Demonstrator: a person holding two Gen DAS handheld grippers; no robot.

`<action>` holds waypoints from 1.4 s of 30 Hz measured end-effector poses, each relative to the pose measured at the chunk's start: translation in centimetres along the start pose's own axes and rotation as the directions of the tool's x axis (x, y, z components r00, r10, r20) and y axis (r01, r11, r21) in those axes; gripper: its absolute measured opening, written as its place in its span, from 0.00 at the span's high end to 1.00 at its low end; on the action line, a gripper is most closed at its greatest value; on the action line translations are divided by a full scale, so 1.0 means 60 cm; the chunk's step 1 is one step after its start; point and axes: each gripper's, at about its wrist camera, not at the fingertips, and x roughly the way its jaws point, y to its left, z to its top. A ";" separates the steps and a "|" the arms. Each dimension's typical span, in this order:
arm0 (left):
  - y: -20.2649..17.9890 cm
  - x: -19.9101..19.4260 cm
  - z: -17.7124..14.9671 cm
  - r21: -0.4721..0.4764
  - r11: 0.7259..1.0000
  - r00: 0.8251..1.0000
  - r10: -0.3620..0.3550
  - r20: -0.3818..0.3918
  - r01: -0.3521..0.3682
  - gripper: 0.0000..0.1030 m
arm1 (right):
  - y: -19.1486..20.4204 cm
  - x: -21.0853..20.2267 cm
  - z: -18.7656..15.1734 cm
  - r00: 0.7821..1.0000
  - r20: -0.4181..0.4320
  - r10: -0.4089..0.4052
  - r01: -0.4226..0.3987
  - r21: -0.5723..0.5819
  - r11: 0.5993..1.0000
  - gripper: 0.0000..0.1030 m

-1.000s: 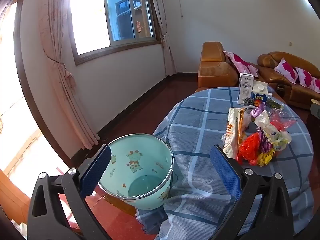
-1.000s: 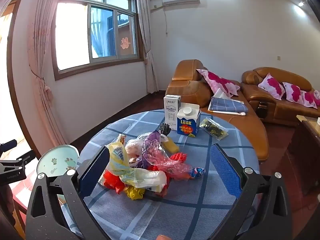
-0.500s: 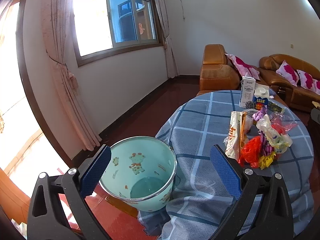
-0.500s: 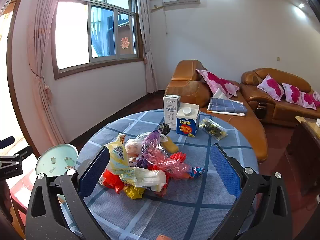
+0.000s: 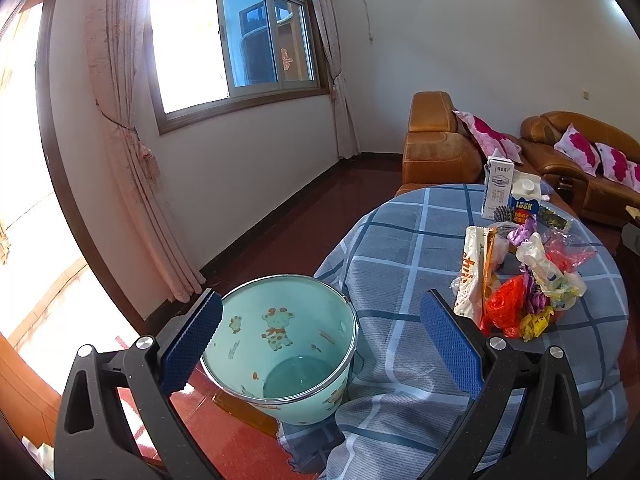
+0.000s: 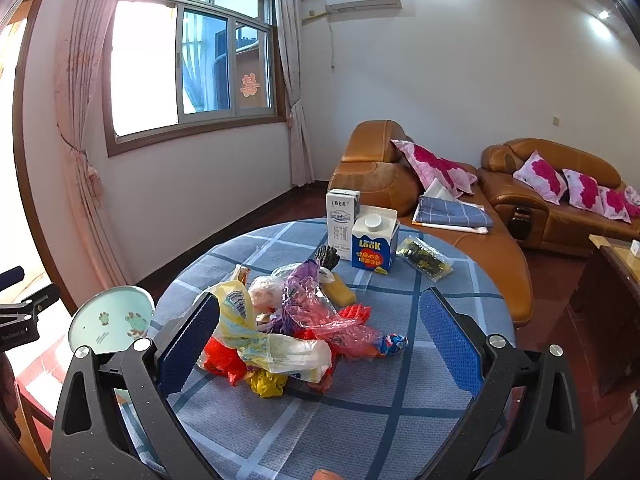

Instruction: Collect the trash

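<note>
Both grippers, left gripper (image 5: 320,340) and right gripper (image 6: 320,340), gape wide, holding nothing; bucket (image 6: 110,318) (rim partly hidden) at 9 o'clock of trash pile (image 6: 288,328).

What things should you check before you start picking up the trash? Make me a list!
1. Left gripper open and empty: ok.
2. Right gripper open and empty: ok.
3. Bucket has room: ok, nothing in it.
4. Bucket within reach, beside the table: ok.
5. Trash pile in front of the right gripper: ok, no finger touching it yet.
6. Milk carton and juice carton empty, so trash too: cannot tell.
</note>
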 end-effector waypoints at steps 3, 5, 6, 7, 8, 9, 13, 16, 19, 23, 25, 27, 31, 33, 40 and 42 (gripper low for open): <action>0.000 -0.002 0.000 0.000 1.000 1.000 0.000 0.000 0.000 0.06 | 0.005 0.002 0.000 1.000 -0.001 0.001 -0.001 -0.007 1.000 0.04; 0.000 0.001 0.000 0.000 1.000 1.000 0.000 -0.001 0.000 0.06 | 0.007 0.003 0.000 1.000 -0.001 0.000 0.000 -0.009 1.000 0.04; 0.000 0.001 0.000 0.000 1.000 1.000 0.000 -0.001 0.000 0.06 | 0.006 0.003 0.000 1.000 0.000 -0.001 0.001 -0.009 1.000 0.04; 0.000 0.001 0.000 0.000 1.000 1.000 0.000 -0.001 0.000 0.06 | 0.006 0.002 0.000 1.000 0.001 -0.002 0.002 -0.009 1.000 0.04; 0.000 0.001 0.000 0.001 1.000 1.000 -0.001 -0.002 0.001 0.06 | 0.006 0.002 0.000 1.000 0.001 -0.002 0.002 -0.008 1.000 0.04; 0.000 0.001 0.000 0.001 1.000 1.000 -0.001 -0.002 0.001 0.06 | 0.006 0.003 -0.001 1.000 0.001 -0.003 0.003 -0.008 1.000 0.04; 0.000 0.001 0.000 0.004 1.000 1.000 0.000 -0.006 0.000 0.06 | 0.007 0.003 -0.001 1.000 0.000 -0.004 0.004 -0.010 1.000 0.04; 0.003 0.004 -0.001 0.002 1.000 1.000 0.000 -0.006 0.000 0.06 | 0.007 0.003 0.000 1.000 0.001 -0.004 0.004 -0.011 1.000 0.04; 0.006 0.004 -0.002 0.003 1.000 1.000 0.001 -0.006 -0.001 0.06 | 0.007 0.004 0.000 1.000 0.000 -0.005 0.005 -0.013 1.000 0.04; 0.008 0.004 -0.002 0.000 1.000 1.000 0.003 -0.007 -0.003 0.06 | 0.008 0.004 0.000 1.000 -0.002 -0.005 0.005 -0.012 1.000 0.04; 0.011 0.004 -0.002 0.001 1.000 1.000 0.005 -0.007 -0.005 0.06 | 0.008 0.003 0.000 1.000 -0.001 -0.004 0.004 -0.012 1.000 0.04; 0.005 0.008 -0.002 0.002 1.000 1.000 0.005 -0.009 -0.005 0.06 | 0.008 0.004 0.000 1.000 -0.002 -0.005 0.005 -0.012 1.000 0.04; 0.005 0.008 -0.002 0.003 1.000 1.000 0.005 -0.009 -0.005 0.06 | 0.008 0.003 -0.001 1.000 0.000 -0.004 0.004 -0.011 1.000 0.04; 0.005 0.008 -0.002 0.002 1.000 1.000 0.005 -0.008 -0.005 0.06 | 0.008 0.004 0.000 1.000 -0.002 -0.002 0.002 -0.012 1.000 0.04; 0.005 0.008 -0.001 0.003 1.000 1.000 0.005 -0.009 -0.005 0.06 | 0.011 0.003 -0.001 1.000 -0.002 -0.007 0.007 -0.013 1.000 0.04; 0.006 0.009 -0.001 0.002 1.000 1.000 0.006 -0.010 -0.006 0.06 | 0.011 0.005 -0.002 1.000 -0.005 -0.009 0.009 -0.015 1.000 0.04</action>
